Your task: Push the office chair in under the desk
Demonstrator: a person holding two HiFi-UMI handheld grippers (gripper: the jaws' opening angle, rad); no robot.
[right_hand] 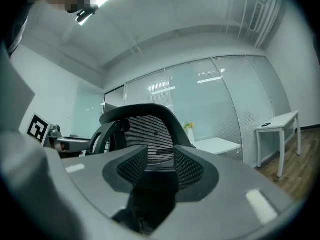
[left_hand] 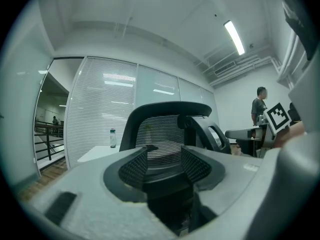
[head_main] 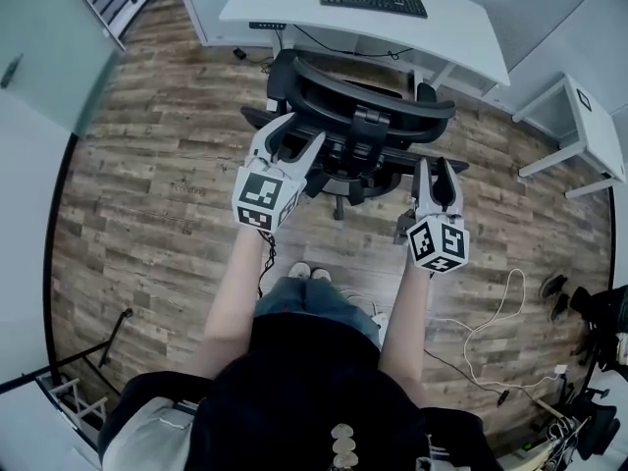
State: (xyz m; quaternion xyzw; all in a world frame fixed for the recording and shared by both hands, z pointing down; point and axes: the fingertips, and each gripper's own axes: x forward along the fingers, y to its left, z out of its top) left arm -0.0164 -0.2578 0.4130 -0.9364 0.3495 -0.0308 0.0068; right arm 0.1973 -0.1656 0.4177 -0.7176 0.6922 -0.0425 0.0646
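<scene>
Head view: the office chair point(head_main: 373, 101) stands with its curved mesh back towards the person, just ahead of both tongs, between them and the white desk point(head_main: 294, 3). The backrest is still out on the near side of the desk's edge. A black keyboard point(head_main: 373, 1) lies on the desk, well beyond the jaw tips.

The left gripper point(head_main: 299, 130) is at the chair's left flank. In the left gripper view its two ribbed pads close on a dark bar, the left armrest point(left_hand: 167, 184) as far as I can tell, which fills the gap from pad to pad. The right gripper point(head_main: 435, 163) is at the opposite flank, a little nearer the person. In the right gripper view its jaws are set wide and clamped on a dark block, the right armrest point(right_hand: 157, 181). The chair's mesh back rises straight ahead of each pair of jaws.

Both forearms reach forward over a wooden floor point(head_main: 147, 165). A small white side table point(head_main: 579, 130) stands far off to the right of the right gripper, and loose cables point(head_main: 481, 332) trail on the floor behind it. In the left gripper view a person point(left_hand: 258, 111) stands far beyond the chair, and a bottle point(left_hand: 113, 138) sits on a white table to the left of the jaws.
</scene>
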